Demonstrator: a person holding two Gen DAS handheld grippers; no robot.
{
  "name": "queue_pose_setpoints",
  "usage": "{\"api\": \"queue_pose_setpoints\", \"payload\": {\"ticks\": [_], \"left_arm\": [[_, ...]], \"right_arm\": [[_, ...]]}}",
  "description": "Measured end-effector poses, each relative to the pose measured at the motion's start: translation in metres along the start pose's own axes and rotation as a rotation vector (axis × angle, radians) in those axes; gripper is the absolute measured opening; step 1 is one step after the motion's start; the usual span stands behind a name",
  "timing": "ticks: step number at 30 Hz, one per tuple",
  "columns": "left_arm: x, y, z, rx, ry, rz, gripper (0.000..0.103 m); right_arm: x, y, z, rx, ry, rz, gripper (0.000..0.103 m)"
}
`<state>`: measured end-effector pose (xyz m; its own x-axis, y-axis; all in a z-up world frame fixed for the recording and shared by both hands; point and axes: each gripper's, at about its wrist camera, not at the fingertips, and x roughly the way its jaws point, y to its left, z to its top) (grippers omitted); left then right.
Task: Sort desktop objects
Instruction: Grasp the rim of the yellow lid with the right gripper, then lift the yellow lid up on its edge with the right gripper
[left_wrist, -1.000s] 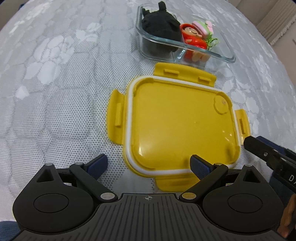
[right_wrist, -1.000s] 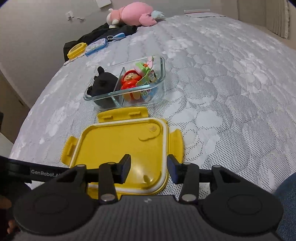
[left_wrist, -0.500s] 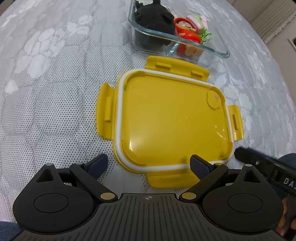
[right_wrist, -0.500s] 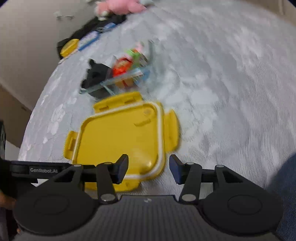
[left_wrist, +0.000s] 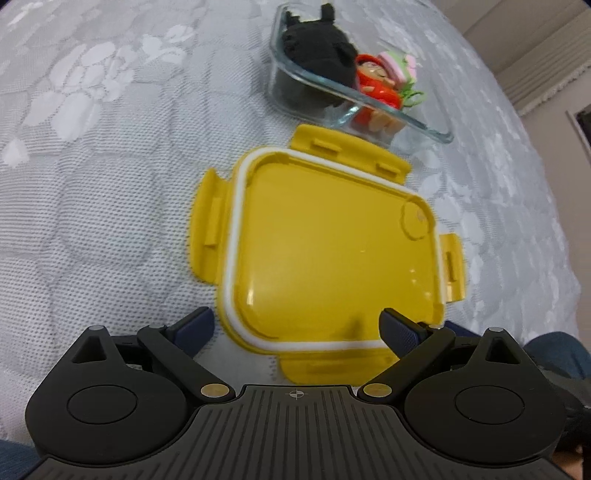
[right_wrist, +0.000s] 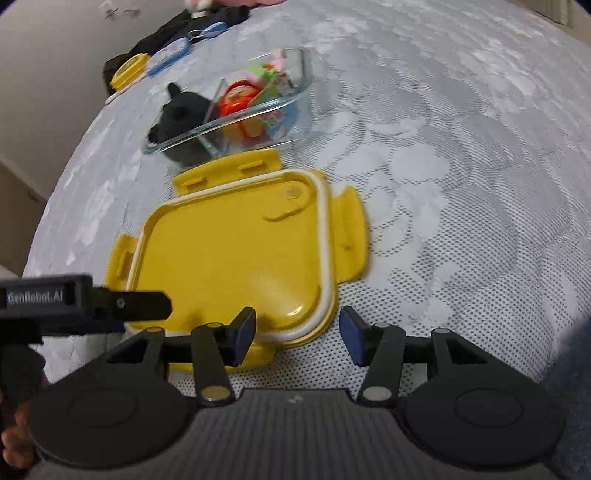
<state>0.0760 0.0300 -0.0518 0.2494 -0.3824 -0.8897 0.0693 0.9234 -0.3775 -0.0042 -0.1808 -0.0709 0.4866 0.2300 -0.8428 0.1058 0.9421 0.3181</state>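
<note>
Yellow lid (left_wrist: 332, 258) flat between wide-spread left tool (left_wrist: 297, 328); right tool (right_wrist: 297, 332) wide at lid corner.

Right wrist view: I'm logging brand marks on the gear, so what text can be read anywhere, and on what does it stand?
"GenRobot.AI": white letters on the black body of the left gripper, slightly blurred.
Printed patterns on the colourful toy packets in the clear glass container: too blurred to read.
Yellow plastic snap lid: no text.
</note>
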Motion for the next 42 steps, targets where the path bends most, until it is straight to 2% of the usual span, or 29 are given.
{"api": "queue_pose_setpoints", "payload": {"ticks": [14, 22, 30, 35, 42], "left_arm": [[-0.008, 0.002, -0.001, -0.006, -0.050, -0.042, 0.099], [-0.019, 0.010, 0.000, -0.058, -0.131, -0.108, 0.099], [-0.030, 0.018, 0.003, -0.112, -0.217, -0.182, 0.099], [-0.042, 0.022, 0.005, -0.128, -0.307, -0.257, 0.099], [-0.048, 0.024, 0.013, -0.132, -0.366, -0.282, 0.099]], "right_arm": [[-0.009, -0.004, 0.005, 0.036, -0.031, 0.038, 0.057], [-0.016, -0.003, 0.008, 0.035, -0.085, 0.048, 0.058], [-0.027, -0.007, 0.014, 0.090, -0.137, 0.097, 0.060], [-0.045, -0.010, 0.020, 0.114, -0.226, 0.154, 0.061], [-0.051, -0.004, 0.030, 0.079, -0.288, 0.166, 0.061]]}}
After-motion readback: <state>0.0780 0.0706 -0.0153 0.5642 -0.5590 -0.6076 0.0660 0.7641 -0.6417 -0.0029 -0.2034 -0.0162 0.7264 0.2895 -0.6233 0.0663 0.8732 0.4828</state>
